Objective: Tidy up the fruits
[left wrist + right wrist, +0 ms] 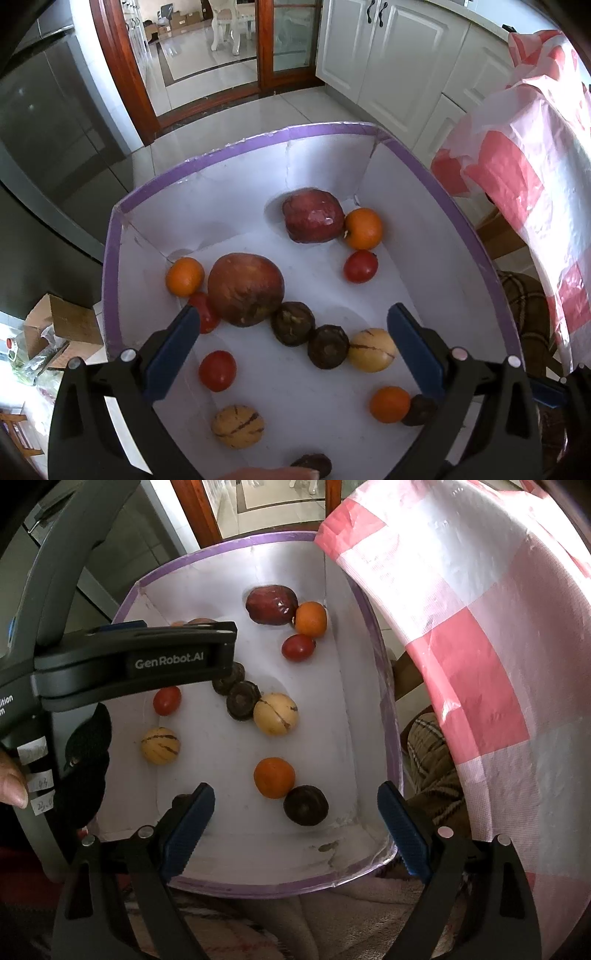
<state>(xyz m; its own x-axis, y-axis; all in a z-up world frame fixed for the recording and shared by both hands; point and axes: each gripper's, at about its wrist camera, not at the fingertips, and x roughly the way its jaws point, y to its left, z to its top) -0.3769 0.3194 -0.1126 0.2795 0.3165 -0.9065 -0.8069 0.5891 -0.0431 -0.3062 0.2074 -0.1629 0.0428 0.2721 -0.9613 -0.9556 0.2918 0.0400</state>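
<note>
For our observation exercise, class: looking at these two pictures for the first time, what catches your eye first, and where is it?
First, the white box with a purple rim, with fruit scattered over its floor: a big reddish apple towards its left side and a dark red one in the far corner. Next, the pink-and-white checked plastic sheet draped along the box's right side. Both open hand-held grippers, left and right, hover above.

- The box was seen to be of matt white card, edged along its rim with purple tape.
- The tomatoes were noted as smooth and glossy; the dark round fruits looked dull and rough.
- The gripper fingers were faced with ribbed blue pads on matt black plastic.
- The pink-and-white checked sheet appeared as thin, shiny plastic.
- The floor tiles were seen polished and reflective.
</note>
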